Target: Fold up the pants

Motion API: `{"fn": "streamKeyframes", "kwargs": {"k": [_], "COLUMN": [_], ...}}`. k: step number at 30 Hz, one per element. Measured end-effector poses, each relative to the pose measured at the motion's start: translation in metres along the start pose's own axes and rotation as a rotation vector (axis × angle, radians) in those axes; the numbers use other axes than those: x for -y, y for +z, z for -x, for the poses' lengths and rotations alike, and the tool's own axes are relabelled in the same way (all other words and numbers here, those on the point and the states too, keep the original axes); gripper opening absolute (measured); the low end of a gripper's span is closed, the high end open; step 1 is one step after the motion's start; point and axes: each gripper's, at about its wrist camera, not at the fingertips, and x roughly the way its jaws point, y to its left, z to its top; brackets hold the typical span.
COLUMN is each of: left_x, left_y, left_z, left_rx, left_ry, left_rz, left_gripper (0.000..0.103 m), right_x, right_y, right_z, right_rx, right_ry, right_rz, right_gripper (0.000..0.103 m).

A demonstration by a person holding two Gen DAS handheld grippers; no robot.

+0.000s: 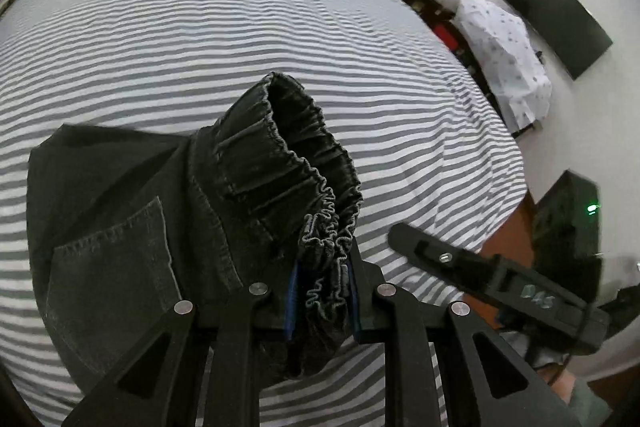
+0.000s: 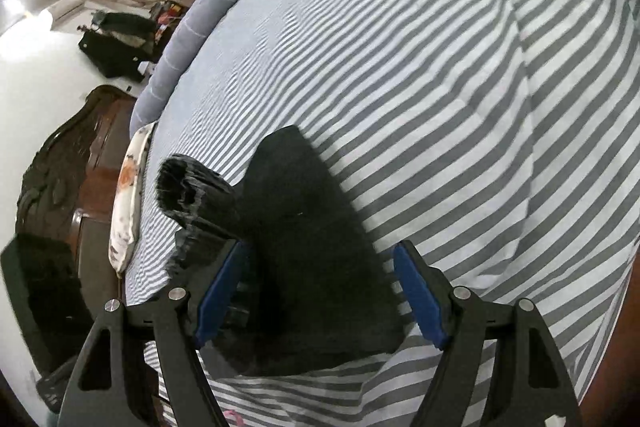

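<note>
The left gripper (image 1: 322, 291) clamps the bunched waistband (image 1: 320, 187) of the pants (image 1: 120, 227) lying on the bed (image 1: 240, 27), while the right gripper (image 2: 316, 291) hovers wide open above them, so a one-sided lift risks skewing the fold

Matt black denim pants (image 1: 120, 211) with gathered elastic waistband (image 1: 320, 195), soft striped cotton sheet (image 1: 200, 39), glossy wooden headboard (image 2: 60, 179)

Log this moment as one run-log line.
left gripper: shut on pants waistband | right gripper: open over pants | surface: striped bed
</note>
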Motion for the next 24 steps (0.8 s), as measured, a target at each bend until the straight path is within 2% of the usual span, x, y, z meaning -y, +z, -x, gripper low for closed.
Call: {"fn": "streamKeyframes", "kwargs": {"k": [3, 6, 9, 12, 15, 17, 20, 24], "left_x": [0.002, -0.002, -0.004, 0.000, -0.004, -0.009, -0.022, -0.056], "left_y": [0.003, 0.001, -0.006, -0.008, -0.010, -0.015, -0.022, -0.035], "left_z": [-0.008, -0.025, -0.033, -0.026, -0.011, -0.001, 0.013, 0.032], "left_rx": [0.004, -0.026, -0.057, -0.056, -0.062, -0.062, -0.043, 0.008], "left_ry": [-0.024, -0.037, -0.020, -0.030, -0.080, -0.084, -0.028, 0.132], "left_rz": [0.002, 0.062, 0.032, 0.001, -0.003, 0.002, 0.003, -0.003], "left_gripper": [0.020, 0.022, 0.024, 0.032, 0.033, 0.037, 0.039, 0.040], "right_x": [0.009, 0.016, 0.019, 0.019, 0.014, 0.009, -0.006, -0.034], "right_y": [0.003, 0.005, 0.008, 0.010, 0.012, 0.012, 0.012, 0.006], "right_z": [-0.001, 0.000, 0.002, 0.007, 0.010, 0.014, 0.020, 0.025], "right_rx": [0.004, 0.008, 0.020, 0.038, 0.045, 0.055, 0.070, 0.046], "right_ry": [-0.009, -0.021, -0.037, -0.053, -0.053, -0.061, -0.072, -0.027], "right_rz": [-0.028, -0.041, -0.044, -0.035, -0.018, 0.005, 0.066, 0.152], "right_gripper": [0.075, 0.075, 0.075, 0.075, 0.075, 0.075, 0.075, 0.075]}}
